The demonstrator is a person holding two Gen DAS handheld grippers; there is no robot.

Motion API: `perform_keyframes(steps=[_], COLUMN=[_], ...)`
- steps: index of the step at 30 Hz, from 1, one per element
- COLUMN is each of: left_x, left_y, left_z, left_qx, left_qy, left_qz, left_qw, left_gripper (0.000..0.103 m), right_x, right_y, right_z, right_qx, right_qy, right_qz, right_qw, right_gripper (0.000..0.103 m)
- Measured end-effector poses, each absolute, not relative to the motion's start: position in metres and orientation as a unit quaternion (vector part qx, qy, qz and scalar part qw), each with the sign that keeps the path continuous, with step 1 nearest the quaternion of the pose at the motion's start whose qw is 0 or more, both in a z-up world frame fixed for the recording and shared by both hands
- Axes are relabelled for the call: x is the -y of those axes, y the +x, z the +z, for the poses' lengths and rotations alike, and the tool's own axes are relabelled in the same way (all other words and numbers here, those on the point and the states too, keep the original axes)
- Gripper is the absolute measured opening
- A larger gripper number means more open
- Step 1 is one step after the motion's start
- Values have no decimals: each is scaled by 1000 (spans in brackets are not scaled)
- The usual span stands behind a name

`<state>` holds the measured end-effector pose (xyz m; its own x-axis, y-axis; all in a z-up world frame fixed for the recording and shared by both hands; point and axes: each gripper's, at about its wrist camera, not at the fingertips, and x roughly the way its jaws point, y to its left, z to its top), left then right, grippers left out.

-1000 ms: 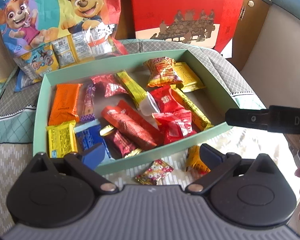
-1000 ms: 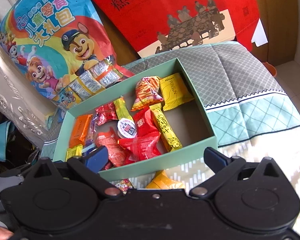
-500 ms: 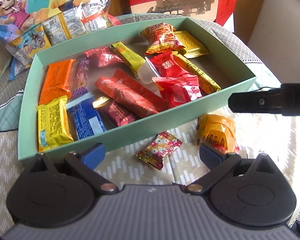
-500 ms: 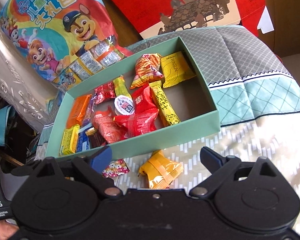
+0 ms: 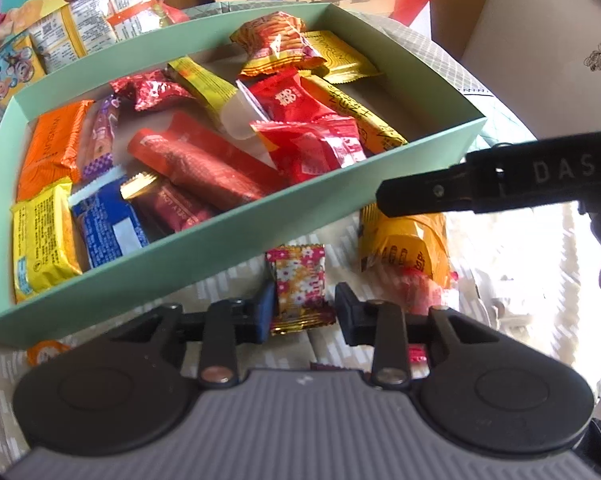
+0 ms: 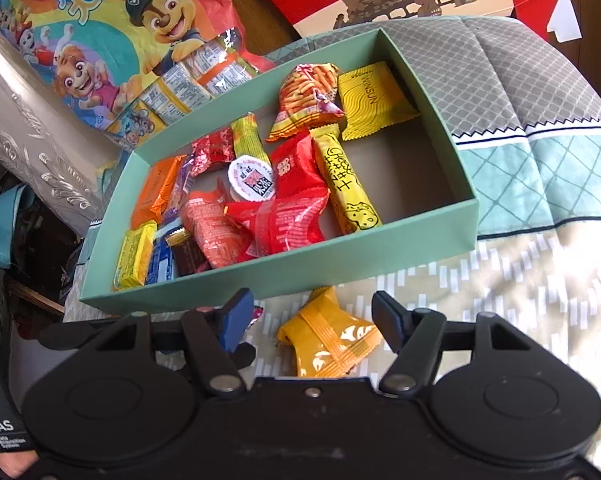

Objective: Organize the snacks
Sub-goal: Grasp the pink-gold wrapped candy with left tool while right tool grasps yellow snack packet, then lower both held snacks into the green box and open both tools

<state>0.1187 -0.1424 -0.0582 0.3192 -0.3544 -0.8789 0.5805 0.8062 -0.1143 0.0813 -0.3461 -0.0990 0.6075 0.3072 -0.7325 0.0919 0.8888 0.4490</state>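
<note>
Two grippers near green box (image 5: 236,240): left gripper (image 5: 300,310) closing around flowery candy (image 5: 300,284) on blanket (image 6: 500,288), not yet squeezing; right gripper (image 6: 312,320) spread wide above yellow packet (image 6: 324,340).

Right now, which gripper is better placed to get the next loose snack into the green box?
Left. The left gripper already brackets the floral candy, nearly closed on it. The right gripper is open above the orange-yellow packet, not gripping. The green box sits just ahead.
</note>
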Motion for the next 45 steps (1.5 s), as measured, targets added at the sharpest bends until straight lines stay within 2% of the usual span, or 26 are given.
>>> perform_keyframes(steps=[6,11,14,15,17,20,21,28,36,45], left_x=[130,113,111,112,115,121,123,119,132,179], left_y=[110,111,114,115,114,112,110,102,93,118], left_z=[-55,-55,-55,-55,-56,-57,-57,-46,-2,28], left_qx=[-518,-523,-527,-527,-525,-514,-509,-514,-479,-438], left_qy=[100,89,83,83,88,108,119,102,84,72], left_qz=[-290,-272,-267,-265,-265,-265,-264,-274,-307,-311], left_qw=[799,803,803,803,804,808,811,806,818,841], left_gripper=[33,36,39,45,47,45,33,33,33,33], right_x=[336,317,307,304,296,286,289,315,350,388], right_y=[90,78,76,76,76,70,69,48,24,50], right_z=[-112,-113,-112,-112,-112,-114,-113,-100,-72,-34], right_qx=[-471,-472,-467,-465,-460,-451,-452,-444,-412,-355], right_qy=[227,180,147,138,119,90,99,164,205,234], right_qz=[94,92,73,68,63,59,59,50,39,21], right_qw=[847,858,869,872,877,886,884,879,887,905], right_gripper=[67,67,56,49,46,44,42,41,41,41])
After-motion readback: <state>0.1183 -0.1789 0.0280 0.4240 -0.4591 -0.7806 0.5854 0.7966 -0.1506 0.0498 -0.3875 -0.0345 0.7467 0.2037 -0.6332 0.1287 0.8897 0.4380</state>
